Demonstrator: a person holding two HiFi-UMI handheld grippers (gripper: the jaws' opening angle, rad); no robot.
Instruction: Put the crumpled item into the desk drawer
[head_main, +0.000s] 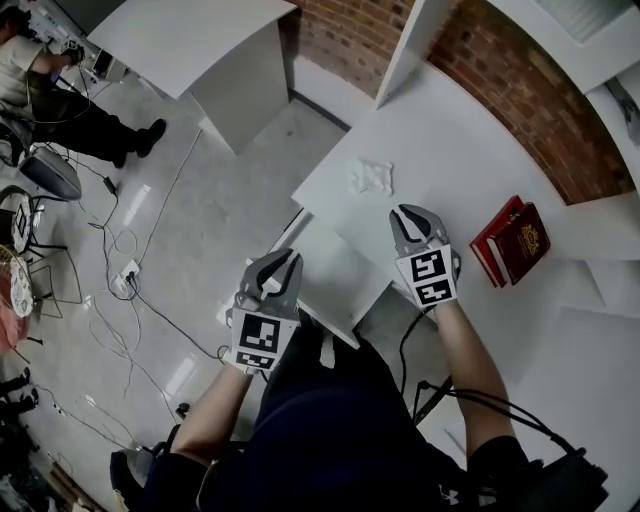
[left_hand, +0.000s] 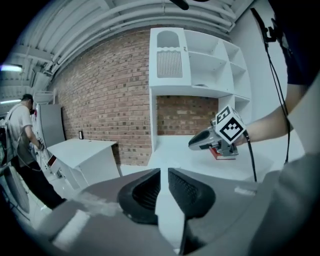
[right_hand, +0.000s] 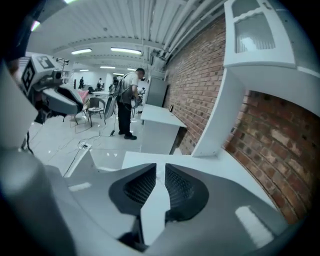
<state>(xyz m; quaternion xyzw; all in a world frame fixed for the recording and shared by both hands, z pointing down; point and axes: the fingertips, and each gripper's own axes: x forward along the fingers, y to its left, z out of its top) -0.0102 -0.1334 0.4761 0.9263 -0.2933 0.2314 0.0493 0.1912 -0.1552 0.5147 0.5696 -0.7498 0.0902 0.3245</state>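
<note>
The crumpled item (head_main: 370, 178) is a small white wad lying on the white desk (head_main: 470, 150), near its left corner. My right gripper (head_main: 410, 215) hovers over the desk just to the near right of the wad, jaws slightly apart with nothing between them (right_hand: 161, 167). My left gripper (head_main: 283, 262) hangs lower, off the desk's front edge, over a white slab (head_main: 335, 270) that juts out below the desktop and looks like the pulled-out drawer. Its jaws (left_hand: 164, 172) show a narrow gap and hold nothing. The left gripper view shows the right gripper (left_hand: 192, 144) from the side.
A red book (head_main: 512, 240) lies on the desk right of my right gripper. A white shelf unit (left_hand: 200, 55) stands on the desk against a brick wall. A second white desk (head_main: 200, 50) is to the far left, cables (head_main: 130, 280) trail across the floor, and a person (head_main: 50, 90) stands beyond.
</note>
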